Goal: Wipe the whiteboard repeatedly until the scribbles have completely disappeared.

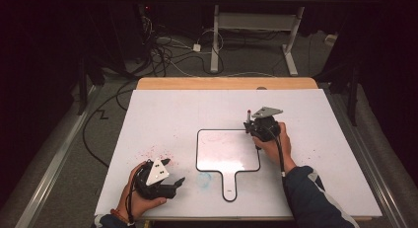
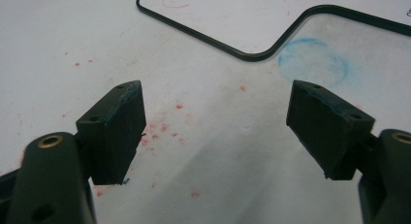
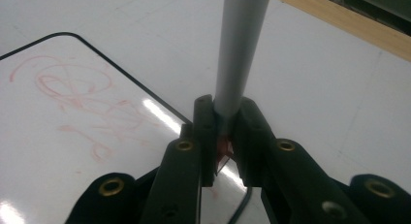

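Note:
A small whiteboard (image 1: 227,150) with a black rim and a handle lies in the middle of the white table cover. My right gripper (image 1: 250,126) hovers at its far right corner, shut on a grey marker (image 1: 249,114) that stands nearly upright. In the right gripper view the marker (image 3: 240,49) rises from between the closed jaws of this gripper (image 3: 225,110), and faint red scribbles (image 3: 72,88) cover the board. My left gripper (image 1: 175,171) rests near the front left of the board, open and holding nothing. The left gripper view shows that gripper (image 2: 218,112) with its jaws wide apart over the cover.
Red specks (image 1: 157,151) dot the cover beside the left gripper, and a faint blue smudge (image 2: 312,61) sits by the board's handle. The wooden table edge (image 1: 226,83) runs along the back. Cables (image 1: 167,55) and a desk frame (image 1: 256,30) stand on the floor beyond.

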The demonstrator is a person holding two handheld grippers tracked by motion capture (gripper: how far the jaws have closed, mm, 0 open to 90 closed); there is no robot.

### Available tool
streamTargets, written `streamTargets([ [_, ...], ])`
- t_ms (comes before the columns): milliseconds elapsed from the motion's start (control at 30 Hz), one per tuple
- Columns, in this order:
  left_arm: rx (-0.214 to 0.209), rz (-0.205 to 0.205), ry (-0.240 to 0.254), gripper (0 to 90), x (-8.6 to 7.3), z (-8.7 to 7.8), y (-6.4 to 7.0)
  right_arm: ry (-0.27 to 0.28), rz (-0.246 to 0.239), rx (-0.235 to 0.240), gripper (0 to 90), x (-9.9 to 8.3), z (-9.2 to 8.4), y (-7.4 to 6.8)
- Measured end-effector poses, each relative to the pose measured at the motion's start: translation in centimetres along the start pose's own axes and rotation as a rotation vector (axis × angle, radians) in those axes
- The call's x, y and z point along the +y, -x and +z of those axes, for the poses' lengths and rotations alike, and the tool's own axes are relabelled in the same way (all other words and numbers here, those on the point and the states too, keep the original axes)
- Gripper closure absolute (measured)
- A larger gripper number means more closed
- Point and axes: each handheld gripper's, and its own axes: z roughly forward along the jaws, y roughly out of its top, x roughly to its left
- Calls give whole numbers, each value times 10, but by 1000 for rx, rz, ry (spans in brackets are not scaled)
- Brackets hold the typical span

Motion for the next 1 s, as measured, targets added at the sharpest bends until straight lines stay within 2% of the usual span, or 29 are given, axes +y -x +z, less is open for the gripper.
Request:
streamTargets([
  [67, -4, 1, 1, 209, 0, 1, 0, 6, -9, -4, 817, 0, 2, -2],
  [133, -6, 3, -2, 209, 1, 2, 0, 27, 2, 50, 817, 2, 6, -8],
  [233, -9, 2, -1, 209, 1, 2, 0, 37, -20, 89, 817, 6, 10, -19],
  [333, -9, 0, -3, 208, -1, 1, -1, 17, -31, 76, 817, 7, 8, -19],
  [367, -8, -3, -5, 209, -1, 0, -1, 7, -35, 51, 817, 6, 5, -17],
  [433, -6, -6, -4, 209, -2, -1, -2, -21, -78, -35, 817, 2, -1, -13],
  [467, -7, -9, -2, 208, -2, -2, -2, -25, -68, -40, 817, 0, -5, -10],
  [567, -5, -8, -1, 208, -2, -2, -1, -26, -20, 9, 817, -7, -14, -4],
  [633, -5, -3, -2, 208, -1, -2, -1, -29, -30, 16, 817, -10, -19, -6],
  [733, -7, -2, -3, 209, -1, -1, 0, -25, -40, -2, 817, -14, -22, -5],
  [767, -8, -3, -4, 209, -1, -1, -1, -25, -45, -14, 817, -14, -22, -4],
  [867, -12, 1, -4, 209, -1, 0, -1, -8, -40, -8, 817, -12, -17, -4],
  [967, -14, 2, -5, 209, 0, 1, -1, 16, -8, 42, 817, -8, -9, -11],
  [1000, -15, 0, -3, 209, 0, 1, -1, 21, -14, 50, 817, -5, -6, -14],
])
